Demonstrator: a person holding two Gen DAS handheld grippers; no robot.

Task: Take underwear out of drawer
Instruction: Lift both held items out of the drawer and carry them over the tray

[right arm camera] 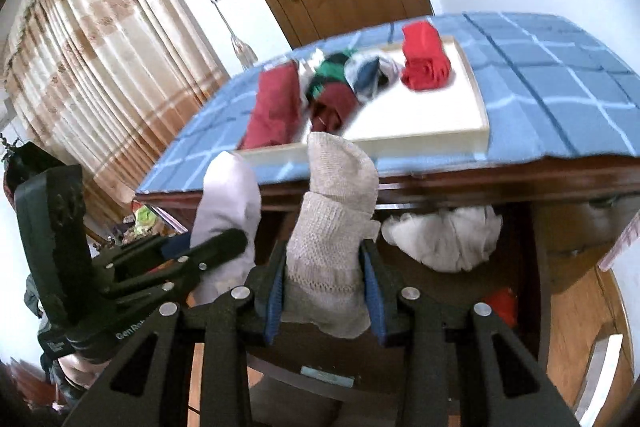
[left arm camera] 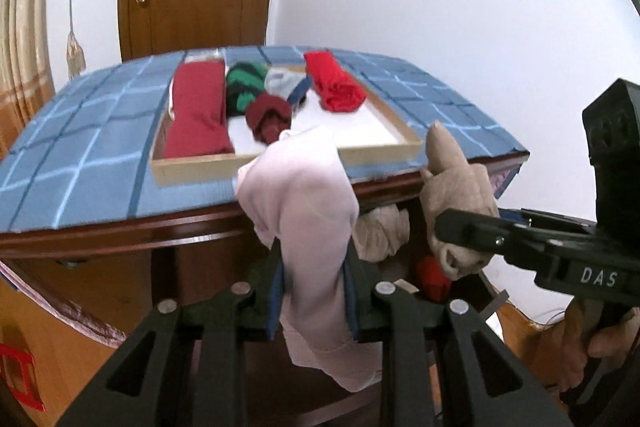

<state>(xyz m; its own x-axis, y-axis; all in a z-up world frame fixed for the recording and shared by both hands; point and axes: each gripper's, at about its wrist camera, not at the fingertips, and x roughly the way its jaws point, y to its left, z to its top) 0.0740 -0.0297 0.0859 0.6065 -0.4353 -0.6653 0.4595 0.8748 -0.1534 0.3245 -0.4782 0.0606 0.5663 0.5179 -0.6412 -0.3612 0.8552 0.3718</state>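
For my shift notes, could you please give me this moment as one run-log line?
left tongs: shut on pale pink garment | right tongs: shut on beige knit garment | tray: holds rolled garments | drawer: open, white cloth inside

Drawer (right arm camera: 460,279) interior mostly hidden; tray (right arm camera: 400,143) clothes blurred.

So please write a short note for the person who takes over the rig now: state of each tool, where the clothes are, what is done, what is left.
Left tool: shut on the pale pink garment, held in the air in front of the table edge.
Right tool: shut on the beige knit piece, held beside it.
Tray on the blue checked cloth already holds rolled red, maroon, green and grey items.
Drawer below is open; a whitish bundle and something red remain inside.
Left: probably put both held pieces in the tray, then fetch the rest.
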